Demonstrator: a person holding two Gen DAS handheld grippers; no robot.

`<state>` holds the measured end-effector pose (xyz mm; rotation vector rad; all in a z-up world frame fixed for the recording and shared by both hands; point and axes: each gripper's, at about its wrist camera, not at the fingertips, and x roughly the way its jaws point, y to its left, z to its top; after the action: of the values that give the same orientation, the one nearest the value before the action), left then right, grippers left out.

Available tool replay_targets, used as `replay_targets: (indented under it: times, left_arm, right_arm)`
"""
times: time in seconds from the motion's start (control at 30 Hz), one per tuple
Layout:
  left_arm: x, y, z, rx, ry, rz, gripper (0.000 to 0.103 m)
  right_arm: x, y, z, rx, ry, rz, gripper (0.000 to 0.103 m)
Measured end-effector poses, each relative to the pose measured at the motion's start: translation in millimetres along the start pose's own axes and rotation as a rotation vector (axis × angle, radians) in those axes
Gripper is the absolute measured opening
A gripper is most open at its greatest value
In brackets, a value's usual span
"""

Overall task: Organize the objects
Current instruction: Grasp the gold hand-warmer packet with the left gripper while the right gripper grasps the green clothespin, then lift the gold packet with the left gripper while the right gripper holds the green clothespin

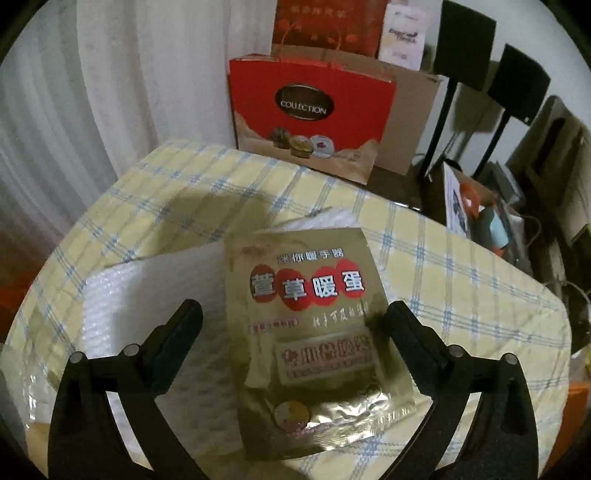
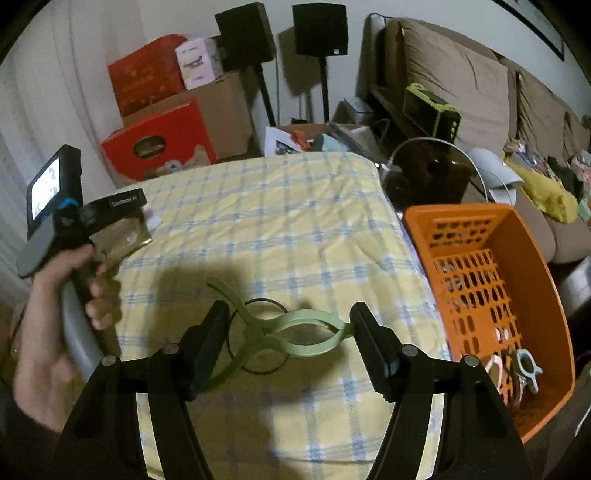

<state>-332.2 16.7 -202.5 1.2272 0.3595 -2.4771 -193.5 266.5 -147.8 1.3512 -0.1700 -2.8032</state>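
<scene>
In the left wrist view a gold foil packet (image 1: 310, 332) with red Chinese lettering lies between the fingers of my left gripper (image 1: 291, 325), which is wide open; the right finger (image 1: 402, 332) touches the packet's edge. A white padded sheet (image 1: 147, 295) lies under it. In the right wrist view my right gripper (image 2: 290, 332) is open around a green plastic clip (image 2: 291, 332) lying on the checked cloth (image 2: 295, 206); whether the fingers press it is unclear. The left gripper (image 2: 110, 214), held by a hand, shows at the left over the packet (image 2: 122, 240).
An orange perforated basket (image 2: 491, 295) stands right of the table, holding other clips (image 2: 517, 373). Red gift boxes (image 1: 314, 110), cardboard boxes, speaker stands (image 2: 317, 33) and clutter stand behind. A sofa (image 2: 461, 81) is at the right.
</scene>
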Motion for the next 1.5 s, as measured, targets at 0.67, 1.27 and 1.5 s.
replay_targets:
  times: [0.67, 1.27, 1.5]
  left_arm:
    - [-23, -3, -9, 0.105, -0.102, -0.042, 0.046]
    - [-55, 21, -17, 0.097, -0.148, -0.251, 0.0]
    - [-88, 37, -9, 0.095, -0.067, -0.42, 0.0]
  right_arm:
    - [22, 29, -8, -0.023, 0.048, 0.06, 0.069]
    - [13, 41, -11, -0.036, 0.023, 0.069, 0.069]
    - [19, 38, -8, -0.025, 0.026, 0.076, 0.069]
